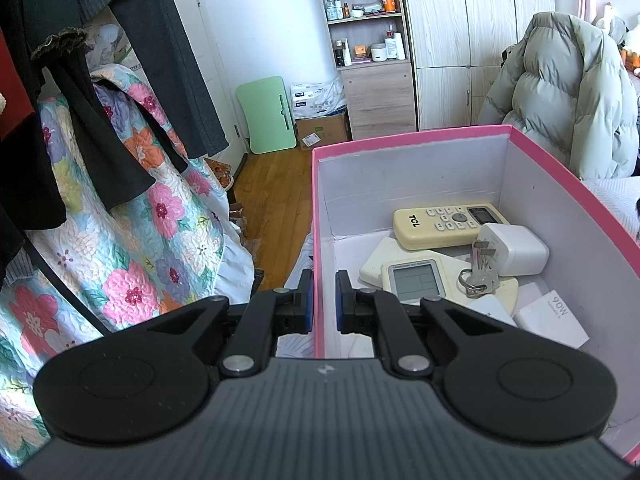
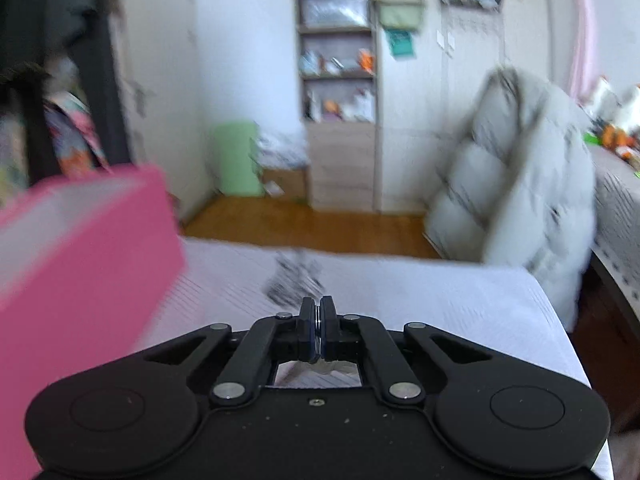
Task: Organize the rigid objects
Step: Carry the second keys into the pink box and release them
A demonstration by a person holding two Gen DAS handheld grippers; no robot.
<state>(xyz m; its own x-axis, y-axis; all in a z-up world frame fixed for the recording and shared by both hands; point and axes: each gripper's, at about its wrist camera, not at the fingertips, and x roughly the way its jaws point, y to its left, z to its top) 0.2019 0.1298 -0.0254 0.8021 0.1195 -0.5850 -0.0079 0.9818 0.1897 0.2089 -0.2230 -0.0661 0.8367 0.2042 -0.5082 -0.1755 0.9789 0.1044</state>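
Jacket (image 1: 560, 92) (puffy, pale) hangs beyond pink box (image 1: 560, 168); quilt (image 1: 132, 240) left.

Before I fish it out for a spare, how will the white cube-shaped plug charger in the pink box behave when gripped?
The white plug charger looks rigid and smooth, so pads may slip on its glossy faces. It rests tilted on the cream remote and keys, so a nudge would probably tip it.
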